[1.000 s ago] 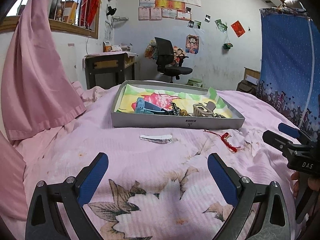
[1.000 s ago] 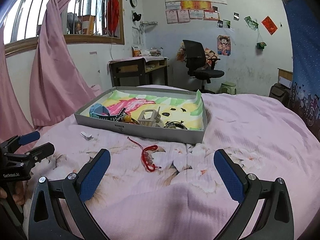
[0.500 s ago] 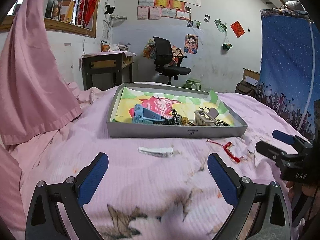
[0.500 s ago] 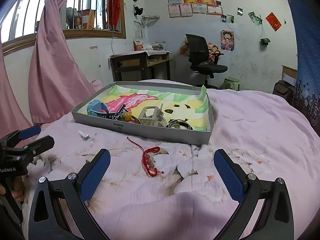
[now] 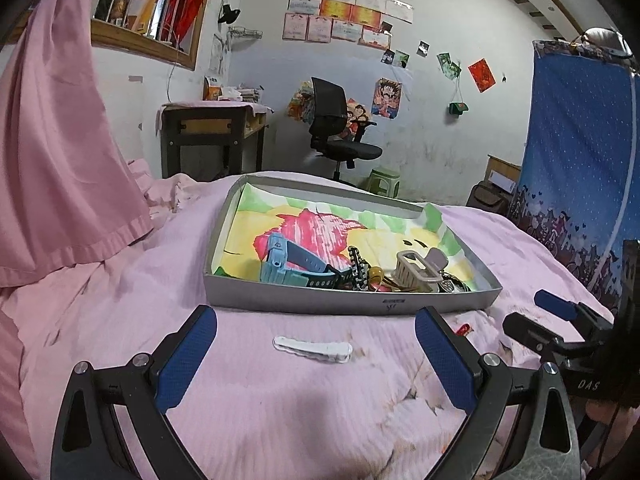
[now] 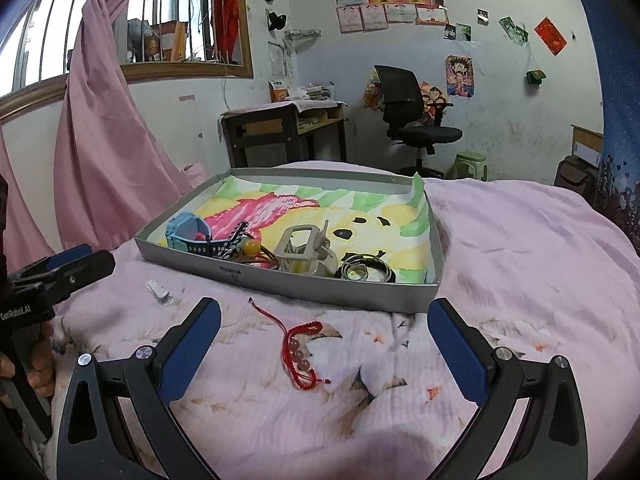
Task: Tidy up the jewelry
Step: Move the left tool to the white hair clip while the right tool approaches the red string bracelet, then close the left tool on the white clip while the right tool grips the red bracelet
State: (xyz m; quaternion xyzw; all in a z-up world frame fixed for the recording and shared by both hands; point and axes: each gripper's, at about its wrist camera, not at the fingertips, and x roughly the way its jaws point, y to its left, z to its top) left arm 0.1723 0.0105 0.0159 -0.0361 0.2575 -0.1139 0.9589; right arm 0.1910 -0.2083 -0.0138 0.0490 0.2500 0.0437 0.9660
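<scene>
A grey tray (image 5: 344,305) with a colourful liner sits on the pink bed and holds a blue watch (image 5: 286,266), a beige hair claw (image 5: 418,272) and other jewelry. A white hair clip (image 5: 313,348) lies on the bedspread just in front of my open, empty left gripper (image 5: 316,354). In the right wrist view the tray (image 6: 320,286) is ahead, and a red beaded bracelet (image 6: 298,354) lies on the bedspread between the fingers of my open, empty right gripper (image 6: 324,344). The white clip (image 6: 159,293) lies to its left.
A pink curtain (image 5: 60,152) hangs at the left. A desk (image 5: 212,140), an office chair (image 5: 340,136) and a green stool (image 5: 384,180) stand beyond the bed. A blue cloth (image 5: 580,160) hangs at the right. The right gripper (image 5: 560,332) shows at the right edge.
Both grippers have moved forward and lower toward the tray. The white clip now lies close before the left gripper, and the red bracelet lies between the right gripper's fingers.
</scene>
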